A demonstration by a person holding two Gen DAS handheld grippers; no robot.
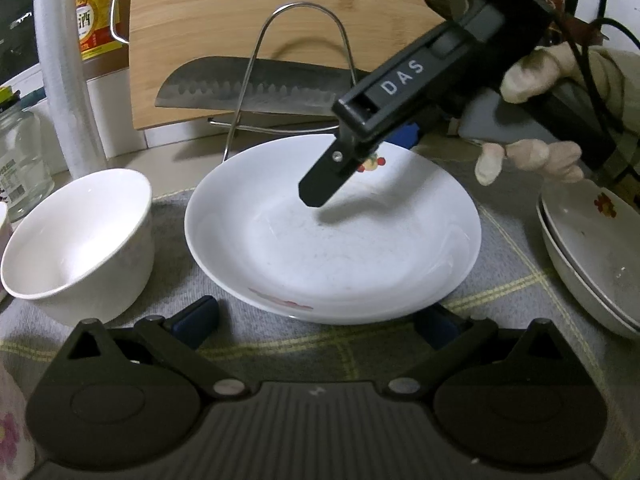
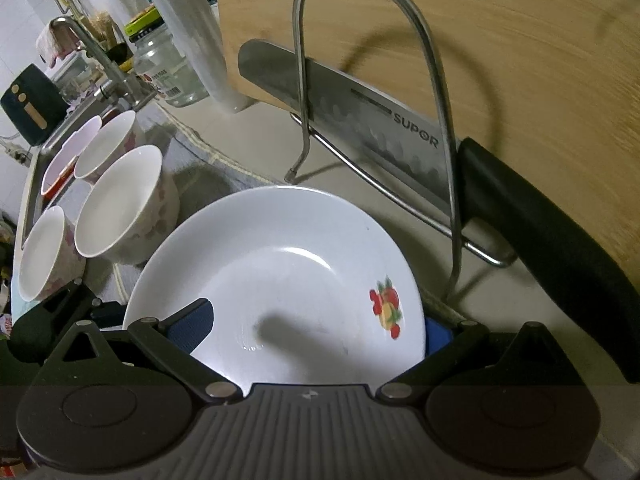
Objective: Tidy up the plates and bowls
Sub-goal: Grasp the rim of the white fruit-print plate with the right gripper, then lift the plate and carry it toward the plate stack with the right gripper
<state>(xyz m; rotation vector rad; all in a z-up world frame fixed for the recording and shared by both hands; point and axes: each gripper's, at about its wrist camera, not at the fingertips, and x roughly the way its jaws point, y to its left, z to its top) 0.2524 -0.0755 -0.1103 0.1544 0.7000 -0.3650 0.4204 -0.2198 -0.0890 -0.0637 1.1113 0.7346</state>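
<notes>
A white plate (image 1: 332,236) with a fruit print lies on the grey cloth (image 1: 280,344); it also shows in the right wrist view (image 2: 280,280). My left gripper (image 1: 316,320) is open, its blue pads on either side of the plate's near rim. My right gripper (image 1: 360,164) comes in from the upper right; its jaws straddle the plate's far rim, one finger inside and one outside. In its own view it (image 2: 316,328) is open around that rim. A white bowl (image 1: 80,240) stands left of the plate. Two stacked plates (image 1: 592,256) lie at the right.
A wire rack (image 2: 372,92) holds a cleaver (image 2: 360,120) in front of a wooden cutting board (image 2: 480,40). Several white bowls (image 2: 120,208) stand near the sink (image 2: 36,168). A glass jar (image 1: 20,160), an oil bottle (image 1: 96,20) and a white roll (image 1: 64,80) stand at the back left.
</notes>
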